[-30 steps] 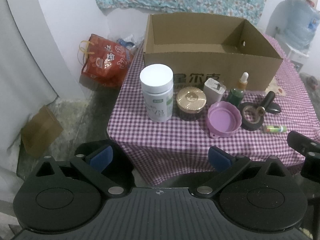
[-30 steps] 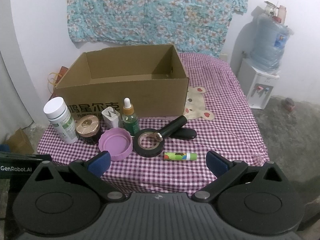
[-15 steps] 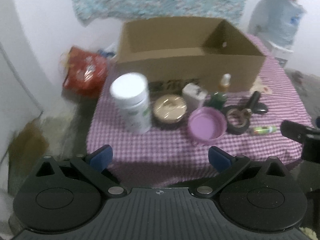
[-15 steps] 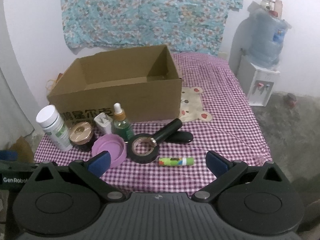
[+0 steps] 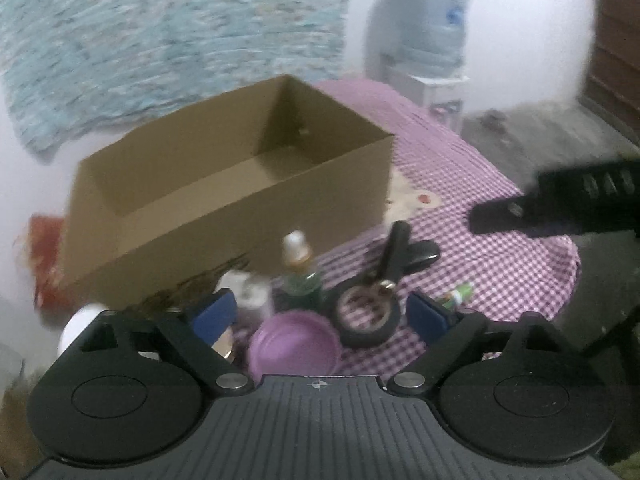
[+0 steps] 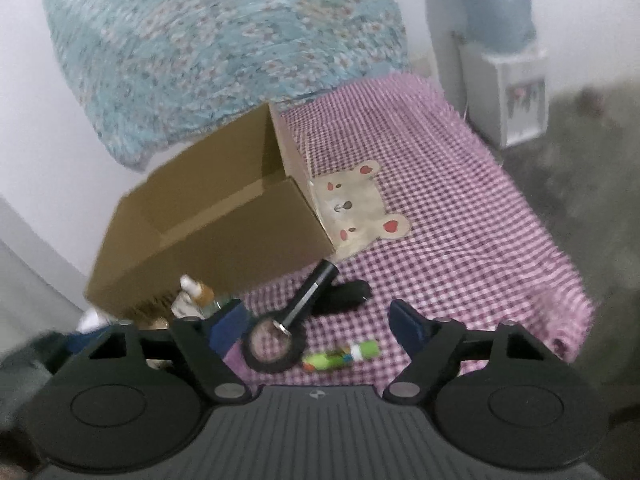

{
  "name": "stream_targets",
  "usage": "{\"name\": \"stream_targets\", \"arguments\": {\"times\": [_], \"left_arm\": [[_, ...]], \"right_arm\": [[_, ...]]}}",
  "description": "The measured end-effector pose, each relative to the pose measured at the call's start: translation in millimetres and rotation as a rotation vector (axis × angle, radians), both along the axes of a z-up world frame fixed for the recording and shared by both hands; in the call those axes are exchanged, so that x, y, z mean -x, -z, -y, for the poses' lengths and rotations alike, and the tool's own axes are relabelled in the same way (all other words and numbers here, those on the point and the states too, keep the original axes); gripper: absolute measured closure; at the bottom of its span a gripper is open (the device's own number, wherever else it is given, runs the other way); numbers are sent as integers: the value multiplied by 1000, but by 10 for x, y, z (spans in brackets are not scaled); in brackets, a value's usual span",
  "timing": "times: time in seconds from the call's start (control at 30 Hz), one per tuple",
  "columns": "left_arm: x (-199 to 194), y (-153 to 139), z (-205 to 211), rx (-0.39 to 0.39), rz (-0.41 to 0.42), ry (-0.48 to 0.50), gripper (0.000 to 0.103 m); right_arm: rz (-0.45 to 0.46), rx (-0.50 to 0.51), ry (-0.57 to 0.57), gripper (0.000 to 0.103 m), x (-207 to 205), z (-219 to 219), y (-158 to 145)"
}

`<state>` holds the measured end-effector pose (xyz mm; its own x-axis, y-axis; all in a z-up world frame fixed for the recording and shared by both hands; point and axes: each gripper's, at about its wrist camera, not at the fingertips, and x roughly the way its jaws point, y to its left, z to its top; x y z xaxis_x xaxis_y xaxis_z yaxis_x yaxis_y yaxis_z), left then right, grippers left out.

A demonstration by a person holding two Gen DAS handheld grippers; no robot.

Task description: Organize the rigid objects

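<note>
Both views are motion-blurred. The left gripper (image 5: 322, 314) hangs over the near edge of the table, its blue pads (image 5: 214, 314) wide apart with nothing pressed between them; its jaws have just been closing a little. Seen between the pads: a purple lid (image 5: 294, 346) nearest the camera, a black tape roll (image 5: 368, 316) just right of it, a green dropper bottle (image 5: 300, 276) upright behind the lid, and a white charger plug (image 5: 248, 290) left of the bottle. A white pill bottle (image 5: 74, 326) sits at far left, mostly hidden by the gripper body. A black cylindrical tool (image 5: 394, 248) lies with one end on the tape roll, beside a dark oval case (image 5: 422, 254). A green glue stick (image 5: 460, 292) lies right of the tape, near the right pad.

The open cardboard box (image 5: 224, 200) stands behind the row of items on the purple checked tablecloth (image 5: 480, 240).

The right gripper (image 6: 314, 322) is also open with nothing gripped, jaws likewise just narrowed slightly. Between its pads lie the tape roll (image 6: 274, 346) and glue stick (image 6: 340, 356); the black tool (image 6: 312, 292) angles toward the box (image 6: 208, 240). A bear patch (image 6: 360, 208) shows on the cloth right of the box. A water dispenser (image 6: 500, 60) stands far right.
</note>
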<state>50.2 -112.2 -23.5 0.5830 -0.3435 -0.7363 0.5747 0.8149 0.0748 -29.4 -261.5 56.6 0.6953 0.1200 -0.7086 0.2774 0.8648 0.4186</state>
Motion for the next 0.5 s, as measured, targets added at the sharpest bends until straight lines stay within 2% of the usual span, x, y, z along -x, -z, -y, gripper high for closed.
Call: {"name": "stream_targets", "arguments": {"times": [0.13, 0.2, 0.3, 0.37, 0.5], "left_arm": [[-147, 142, 290, -40, -40, 91, 31], [-177, 194, 343, -48, -57, 114, 42], [-273, 278, 481, -75, -82, 144, 47], [-339, 350, 560, -103, -103, 158, 50], [-470, 466, 623, -140, -158, 171, 65]], "right_arm": [[-1, -154, -3, 32, -217, 163, 132], [-24, -224, -1, 35, -331, 213, 249], [-65, -323, 10, 41, -461, 292, 452], [-91, -387, 19, 50, -537, 345, 592], [-134, -484, 34, 55, -649, 432, 803]]}}
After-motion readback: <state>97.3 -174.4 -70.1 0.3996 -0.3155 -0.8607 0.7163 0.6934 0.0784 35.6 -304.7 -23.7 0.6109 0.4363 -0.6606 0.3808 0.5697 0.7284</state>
